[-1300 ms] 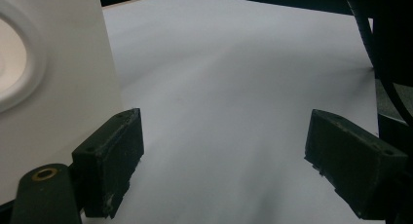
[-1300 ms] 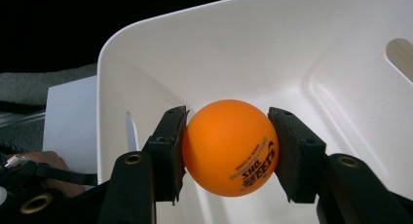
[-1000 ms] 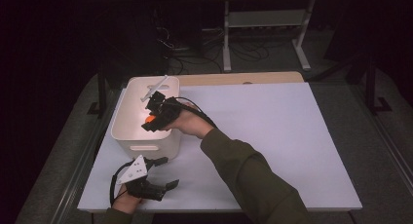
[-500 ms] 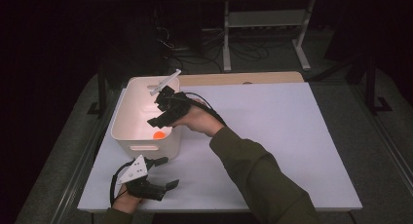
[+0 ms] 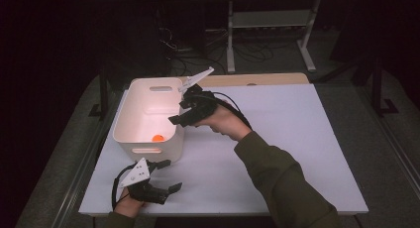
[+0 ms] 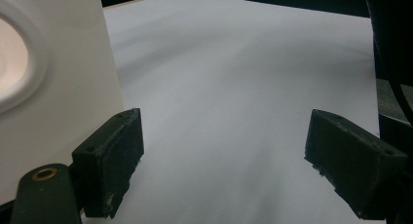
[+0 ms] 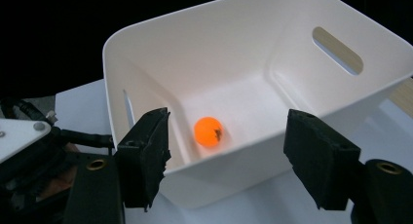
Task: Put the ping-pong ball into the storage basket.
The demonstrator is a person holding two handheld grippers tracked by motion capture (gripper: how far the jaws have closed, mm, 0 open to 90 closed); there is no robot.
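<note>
Covering the table (image 5: 297, 139), white sheet; dark room; both claws apart, empty.

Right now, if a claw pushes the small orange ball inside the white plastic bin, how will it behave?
The small orange ball is round and smooth, so it would probably roll away. It looks light, maybe hollow. The white plastic bin has high walls, so they should likely stop it.

Room around white table sheet (image 5: 297, 139) very dim, floor and far background near black. Light falls from above onto sheet; white bin (image 5: 136, 109) brightest, inside glowing warm pinkish. Soft shadows on sheet right of bin. High view slightly grainy, soft. Left gripper view: bin wall overexposed at left, near jaws blurred. Right gripper view sharp on orange ball (image 7: 208, 131); jaws soft.
</note>
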